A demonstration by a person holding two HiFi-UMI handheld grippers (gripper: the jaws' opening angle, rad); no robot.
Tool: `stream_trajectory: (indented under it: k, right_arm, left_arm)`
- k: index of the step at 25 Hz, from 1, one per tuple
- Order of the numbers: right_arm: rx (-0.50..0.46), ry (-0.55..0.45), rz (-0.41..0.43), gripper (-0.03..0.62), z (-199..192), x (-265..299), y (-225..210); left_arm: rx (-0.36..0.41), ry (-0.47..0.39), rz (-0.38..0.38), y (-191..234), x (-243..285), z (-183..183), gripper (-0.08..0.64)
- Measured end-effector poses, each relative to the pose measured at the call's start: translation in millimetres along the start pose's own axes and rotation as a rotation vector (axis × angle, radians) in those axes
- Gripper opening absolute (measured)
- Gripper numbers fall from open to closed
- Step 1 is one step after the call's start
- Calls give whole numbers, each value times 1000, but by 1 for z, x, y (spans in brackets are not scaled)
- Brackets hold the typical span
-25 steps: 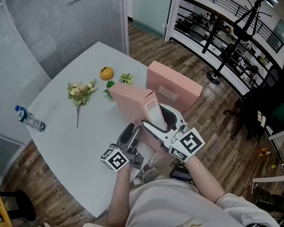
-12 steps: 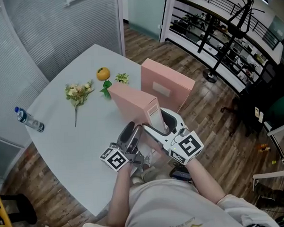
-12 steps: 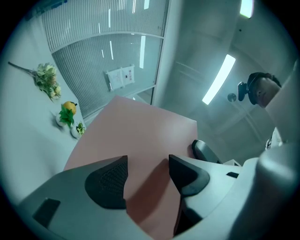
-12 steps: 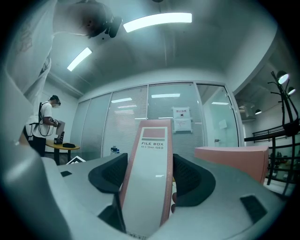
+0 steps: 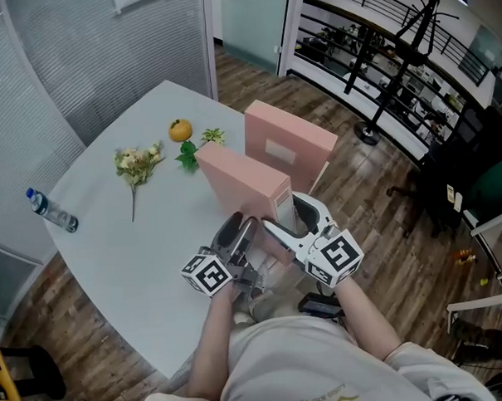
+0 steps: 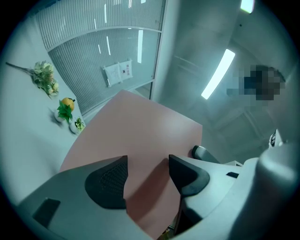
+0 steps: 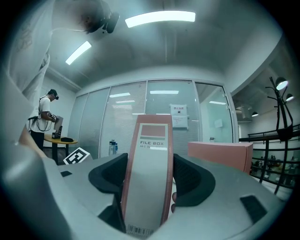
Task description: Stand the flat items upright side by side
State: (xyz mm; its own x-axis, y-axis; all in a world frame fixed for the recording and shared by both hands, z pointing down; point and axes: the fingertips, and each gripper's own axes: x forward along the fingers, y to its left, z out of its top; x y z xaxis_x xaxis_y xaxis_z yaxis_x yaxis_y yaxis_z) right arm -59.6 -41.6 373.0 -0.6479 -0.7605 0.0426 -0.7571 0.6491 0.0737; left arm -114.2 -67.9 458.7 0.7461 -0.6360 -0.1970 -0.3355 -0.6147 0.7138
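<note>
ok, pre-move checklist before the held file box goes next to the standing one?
1. Grip: right gripper shut on held file box at its spine: ok.
2. Support: left gripper jaws apart, facing the box's broad side; pad contact: cannot tell.
3. Held box upright: ok.
4. Target: second file box upright: ok.
5. Spacing: boxes close side by side: not ok, a gap lies between them.
6. Clearance: leafy sprig free of held box's far end: cannot tell.

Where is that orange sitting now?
In the head view, the orange sits near the table's far edge, beside a small green plant, left of the standing pink box.
</note>
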Motion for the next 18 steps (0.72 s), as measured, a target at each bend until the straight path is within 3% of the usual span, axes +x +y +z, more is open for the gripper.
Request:
stream_trajectory:
  k: [10, 18]
  right_arm:
    - [-13, 199, -62, 308, -62, -19, -10]
    - [7, 179, -62, 308, -70, -20, -15]
  left_arm:
    - [-4, 75, 22, 12, -1, -24, 262]
    - [-13, 108, 27, 16, -6, -36, 262]
